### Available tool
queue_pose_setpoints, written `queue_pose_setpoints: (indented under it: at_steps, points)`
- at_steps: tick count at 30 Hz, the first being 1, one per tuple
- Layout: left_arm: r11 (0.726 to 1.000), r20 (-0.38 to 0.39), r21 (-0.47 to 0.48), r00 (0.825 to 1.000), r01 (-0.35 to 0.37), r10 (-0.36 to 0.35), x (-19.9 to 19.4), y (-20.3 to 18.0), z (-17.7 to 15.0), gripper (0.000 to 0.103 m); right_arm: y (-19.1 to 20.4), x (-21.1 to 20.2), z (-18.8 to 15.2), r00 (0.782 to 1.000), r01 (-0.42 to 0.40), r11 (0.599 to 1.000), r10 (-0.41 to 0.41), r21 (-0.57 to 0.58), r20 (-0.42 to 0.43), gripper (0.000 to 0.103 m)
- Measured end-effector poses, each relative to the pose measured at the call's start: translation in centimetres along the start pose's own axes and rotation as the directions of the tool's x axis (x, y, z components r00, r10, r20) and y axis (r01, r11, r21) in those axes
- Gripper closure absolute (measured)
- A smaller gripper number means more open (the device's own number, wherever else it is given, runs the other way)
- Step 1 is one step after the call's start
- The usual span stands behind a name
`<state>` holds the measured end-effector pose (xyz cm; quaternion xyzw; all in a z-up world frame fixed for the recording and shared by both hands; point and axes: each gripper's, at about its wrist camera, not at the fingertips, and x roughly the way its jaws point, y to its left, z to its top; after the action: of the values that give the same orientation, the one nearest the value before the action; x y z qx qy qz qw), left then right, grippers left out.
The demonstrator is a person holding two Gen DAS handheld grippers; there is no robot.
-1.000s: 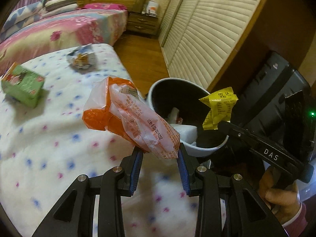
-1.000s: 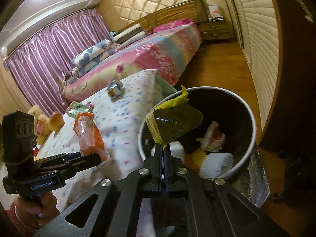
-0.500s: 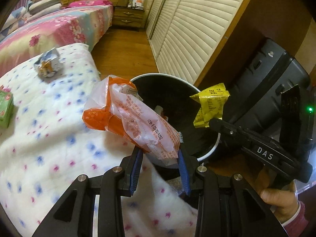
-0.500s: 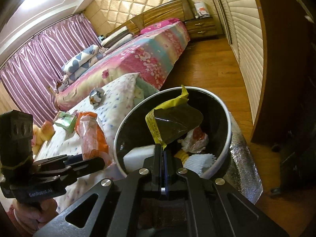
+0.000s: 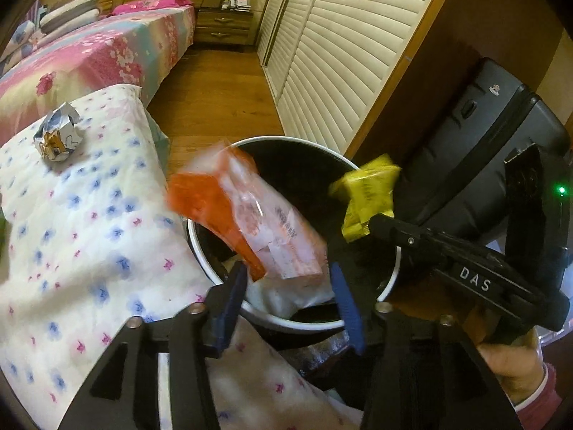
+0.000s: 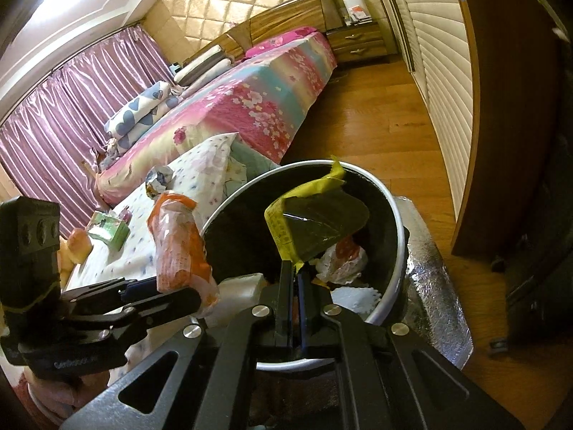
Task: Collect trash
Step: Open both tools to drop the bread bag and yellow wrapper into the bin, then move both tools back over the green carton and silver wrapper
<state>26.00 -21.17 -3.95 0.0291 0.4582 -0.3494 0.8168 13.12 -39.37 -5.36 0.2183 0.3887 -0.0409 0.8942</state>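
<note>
Left wrist: orange wrapper (image 5: 250, 222) over bin (image 5: 388, 279).

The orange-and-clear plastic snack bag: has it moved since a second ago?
Yes. The orange-and-clear plastic snack bag shifted from above the dotted white blanket to over the white-rimmed bin.

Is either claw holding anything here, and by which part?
The left claw is opening; the orange wrapper sits loose between its fingers. The right claw is opening, the yellow wrapper's bottom corner between its fingers.

A white quilt (image 5: 82, 236) with blue and pink flowers carries a crumpled paper ball (image 5: 59, 136). The green box (image 6: 107, 229) lies near this ball, further from the bin (image 6: 394, 261).
</note>
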Motion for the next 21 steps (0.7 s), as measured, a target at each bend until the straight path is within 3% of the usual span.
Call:
queue_pose_setpoints:
  at_steps: [5,7,11,13,21]
  points:
    - [1.000,0.014,-0.010,1.000,-0.007,0.007,-0.8,0.4,-0.8,0.049,-0.6,0.1,0.2,1.000,-0.003,0.999,0.004,0.033,-0.001,0.092]
    - [1.000,0.024,-0.020,1.000,-0.014,0.014,-1.5,0.8,-1.4,0.048,-0.5,0.0,0.2,1.000,-0.002,0.999,0.002,0.033,0.002,0.080]
    - [0.997,0.041,-0.067,0.999,-0.025,0.028,-2.8,1.8,-2.8,0.047,0.0,-0.4,0.1,1.000,-0.008,0.999,0.007,0.032,0.016,0.076]
    - [0.995,0.050,-0.097,0.998,-0.032,0.037,-3.7,2.4,-3.7,0.047,0.4,-0.4,0.0,1.000,-0.011,0.999,0.011,0.030,0.019,0.065]
    - [0.973,0.090,-0.215,0.991,-0.080,0.101,-7.7,5.9,-7.3,0.046,3.8,-0.1,-0.3,0.998,-0.064,0.998,0.064,-0.023,0.022,0.044]
